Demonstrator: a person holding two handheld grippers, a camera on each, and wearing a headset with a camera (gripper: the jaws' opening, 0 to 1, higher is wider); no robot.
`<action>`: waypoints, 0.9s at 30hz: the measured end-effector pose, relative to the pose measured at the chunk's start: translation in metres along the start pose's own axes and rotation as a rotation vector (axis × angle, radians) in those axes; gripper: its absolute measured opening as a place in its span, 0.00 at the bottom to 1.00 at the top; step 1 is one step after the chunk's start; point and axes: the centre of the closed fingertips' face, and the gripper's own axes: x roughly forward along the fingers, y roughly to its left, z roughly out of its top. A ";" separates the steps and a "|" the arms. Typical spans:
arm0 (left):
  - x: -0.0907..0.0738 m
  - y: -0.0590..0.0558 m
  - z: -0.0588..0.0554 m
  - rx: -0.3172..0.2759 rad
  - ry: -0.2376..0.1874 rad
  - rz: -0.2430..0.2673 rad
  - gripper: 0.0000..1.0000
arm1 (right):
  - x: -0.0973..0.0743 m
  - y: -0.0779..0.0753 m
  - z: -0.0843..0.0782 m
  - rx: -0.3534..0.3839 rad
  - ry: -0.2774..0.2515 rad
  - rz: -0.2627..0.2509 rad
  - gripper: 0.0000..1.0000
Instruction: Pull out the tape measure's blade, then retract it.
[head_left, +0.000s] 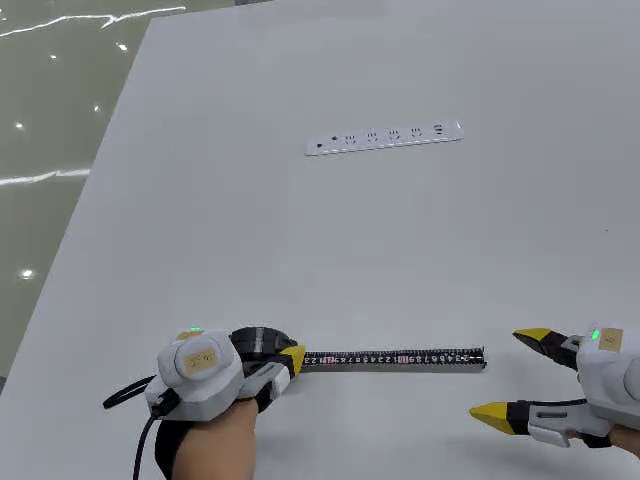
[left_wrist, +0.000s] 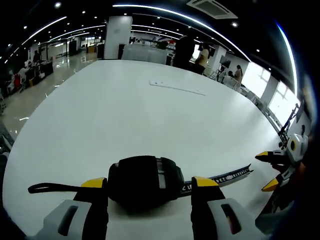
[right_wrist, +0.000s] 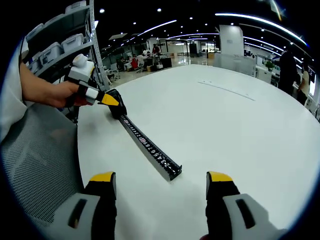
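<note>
A black tape measure case (head_left: 260, 344) rests on the white table (head_left: 330, 240) near its front edge, and my left gripper (head_left: 280, 364) is shut on it. In the left gripper view the case (left_wrist: 145, 181) sits between the yellow-tipped fingers (left_wrist: 94, 183). Its dark blade (head_left: 395, 358) lies pulled out flat to the right, ending in a hook. My right gripper (head_left: 513, 375) stands open just right of the blade's end, holding nothing. The right gripper view shows the blade (right_wrist: 147, 146) running back to the case (right_wrist: 116, 109), with its tip just ahead of my right gripper (right_wrist: 160, 177).
A white power strip (head_left: 385, 137) lies flat farther back on the table. The table's left edge (head_left: 75, 230) drops to a shiny floor. A black wrist strap (head_left: 125, 393) trails left of the case. People and desks stand far behind.
</note>
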 end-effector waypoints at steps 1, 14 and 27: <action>0.000 0.000 0.000 0.007 0.004 0.002 0.64 | 0.000 0.000 0.000 0.001 0.000 0.001 0.73; 0.003 0.005 -0.002 0.008 0.027 0.020 0.60 | 0.003 -0.001 -0.001 -0.010 0.004 0.001 0.72; 0.004 0.005 -0.003 0.015 0.046 0.021 0.60 | 0.008 -0.003 -0.004 -0.042 0.015 0.017 0.68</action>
